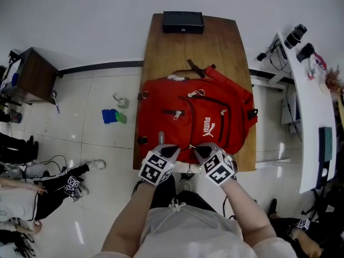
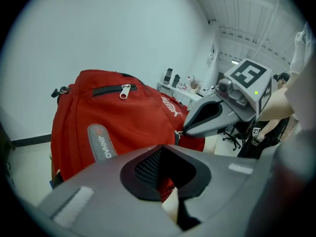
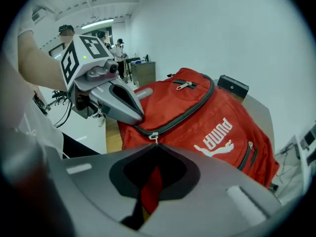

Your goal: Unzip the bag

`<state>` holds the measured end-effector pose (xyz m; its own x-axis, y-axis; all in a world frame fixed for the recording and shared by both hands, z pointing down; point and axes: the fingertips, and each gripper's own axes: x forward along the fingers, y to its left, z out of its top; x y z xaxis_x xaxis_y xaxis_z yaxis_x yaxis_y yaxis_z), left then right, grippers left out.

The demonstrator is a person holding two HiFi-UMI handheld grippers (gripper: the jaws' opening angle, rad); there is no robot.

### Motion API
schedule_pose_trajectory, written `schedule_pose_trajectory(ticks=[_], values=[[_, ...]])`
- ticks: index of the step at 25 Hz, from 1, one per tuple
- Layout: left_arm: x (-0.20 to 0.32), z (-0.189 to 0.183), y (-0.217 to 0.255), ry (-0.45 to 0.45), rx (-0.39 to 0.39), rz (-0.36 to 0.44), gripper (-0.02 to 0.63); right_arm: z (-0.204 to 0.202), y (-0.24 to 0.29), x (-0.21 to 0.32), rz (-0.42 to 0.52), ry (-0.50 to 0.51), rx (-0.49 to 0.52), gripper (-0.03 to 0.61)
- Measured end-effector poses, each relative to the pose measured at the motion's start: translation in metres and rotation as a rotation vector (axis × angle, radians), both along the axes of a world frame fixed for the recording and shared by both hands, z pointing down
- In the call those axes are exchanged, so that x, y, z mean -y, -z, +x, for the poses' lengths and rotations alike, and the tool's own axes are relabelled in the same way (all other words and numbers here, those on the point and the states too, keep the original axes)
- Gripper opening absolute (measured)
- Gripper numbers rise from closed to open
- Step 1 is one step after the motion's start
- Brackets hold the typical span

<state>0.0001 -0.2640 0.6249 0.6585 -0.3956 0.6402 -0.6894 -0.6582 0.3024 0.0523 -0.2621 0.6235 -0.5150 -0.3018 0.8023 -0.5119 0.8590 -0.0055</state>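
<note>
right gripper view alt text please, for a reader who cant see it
The right gripper is shut on the zipper pull at the near end of a red backpack lying on a wooden table. The left gripper clamps the bag's edge just beside that zipper.

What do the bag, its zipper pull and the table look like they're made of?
Bag: red woven fabric, probably nylon or polyester, with a matte, creased surface.
Zipper pull: seemingly metal, silvery with a slight glint.
Table: wood or wood-look laminate, with brown grain and a smooth top.
</note>
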Motion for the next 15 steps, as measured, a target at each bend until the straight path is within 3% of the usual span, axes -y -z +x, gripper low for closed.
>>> schedule_pose_trajectory(ticks=[8, 15], values=[[-0.001, 0.004, 0.000, -0.027, -0.028, -0.073, 0.006, 0.009, 0.012, 0.034, 0.047, -0.031, 0.006, 0.014], [-0.005, 0.004, -0.003, -0.061, 0.025, -0.048, 0.006, 0.011, 0.033, 0.075, 0.121, -0.085, 0.030, 0.012]])
